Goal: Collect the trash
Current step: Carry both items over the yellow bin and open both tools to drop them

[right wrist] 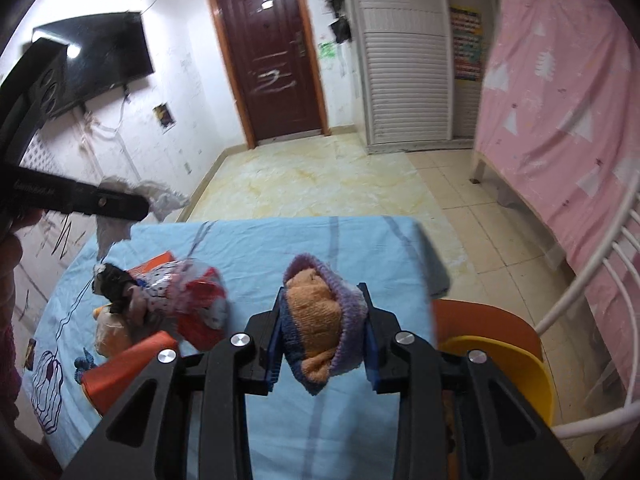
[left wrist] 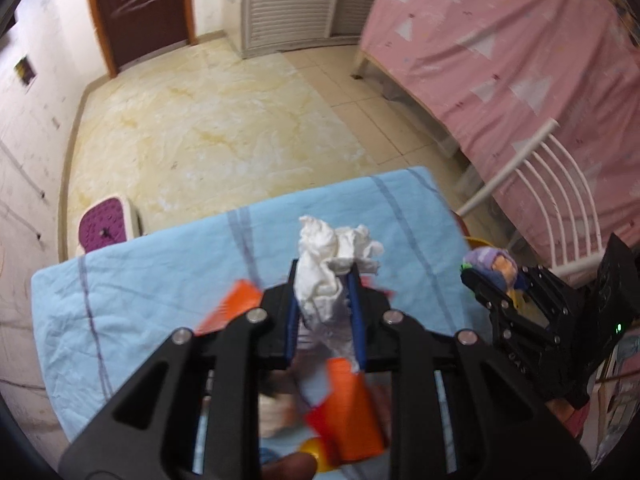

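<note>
Two grippers: left gripper (left wrist: 325, 304), right gripper (right wrist: 322, 334). One white tissue wad (left wrist: 332, 264). One rolled sock (right wrist: 324, 320), orange and purple. One table (right wrist: 280, 240) under a blue cloth. Two orange cones (right wrist: 128, 368) (right wrist: 154, 262), the far one partly hidden, so count unsure. One red-white wrapper (right wrist: 200, 304). One dark crumpled item (right wrist: 110, 280). Two chairs: orange (right wrist: 488, 324), yellow (right wrist: 516, 372). One white rack (right wrist: 600, 280). One door (right wrist: 272, 56). One TV (right wrist: 96, 56). One purple stool (left wrist: 106, 226).
</note>
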`<state>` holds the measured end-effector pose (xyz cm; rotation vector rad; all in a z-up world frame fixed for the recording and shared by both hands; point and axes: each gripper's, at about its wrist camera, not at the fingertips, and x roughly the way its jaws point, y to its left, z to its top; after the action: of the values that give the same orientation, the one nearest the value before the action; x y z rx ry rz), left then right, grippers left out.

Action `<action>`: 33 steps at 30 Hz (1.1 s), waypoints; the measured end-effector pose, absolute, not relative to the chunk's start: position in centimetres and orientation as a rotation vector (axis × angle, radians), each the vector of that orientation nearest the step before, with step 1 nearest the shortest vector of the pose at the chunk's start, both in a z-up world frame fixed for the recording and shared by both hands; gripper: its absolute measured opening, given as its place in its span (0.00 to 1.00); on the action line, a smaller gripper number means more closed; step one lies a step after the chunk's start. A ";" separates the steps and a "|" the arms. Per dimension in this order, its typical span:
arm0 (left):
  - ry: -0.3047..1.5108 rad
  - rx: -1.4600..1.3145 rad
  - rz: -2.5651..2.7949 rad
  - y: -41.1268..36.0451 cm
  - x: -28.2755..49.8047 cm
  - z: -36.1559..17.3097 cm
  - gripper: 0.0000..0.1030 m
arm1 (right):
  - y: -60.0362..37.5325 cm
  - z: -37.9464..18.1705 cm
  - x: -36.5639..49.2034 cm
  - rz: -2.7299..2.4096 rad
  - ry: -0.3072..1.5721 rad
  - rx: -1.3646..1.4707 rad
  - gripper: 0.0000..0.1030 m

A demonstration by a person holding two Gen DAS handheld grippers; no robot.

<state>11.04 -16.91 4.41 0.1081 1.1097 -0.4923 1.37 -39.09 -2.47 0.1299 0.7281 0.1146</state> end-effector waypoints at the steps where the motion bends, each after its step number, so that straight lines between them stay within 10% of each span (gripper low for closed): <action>1: 1.108 0.123 -0.509 -18.1 10.6 4.5 0.19 | -40.0 -2.5 1.0 0.103 0.725 0.139 0.25; 24: 1.201 0.393 -0.729 -40.5 3.4 -0.5 0.23 | -54.2 -9.2 -5.2 -0.068 0.776 0.315 0.26; 28: 1.199 0.412 -0.718 -41.5 3.1 -0.9 0.53 | -54.9 -10.0 -5.5 -0.079 0.789 0.340 0.39; 33: 1.180 0.428 -0.714 -42.1 2.6 -0.9 0.54 | -55.1 -10.1 -6.0 -0.089 0.779 0.347 0.62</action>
<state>2.62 -42.13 -0.86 0.4281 1.1801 -0.7141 -6.02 -55.06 -10.07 0.3468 0.7793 -0.0889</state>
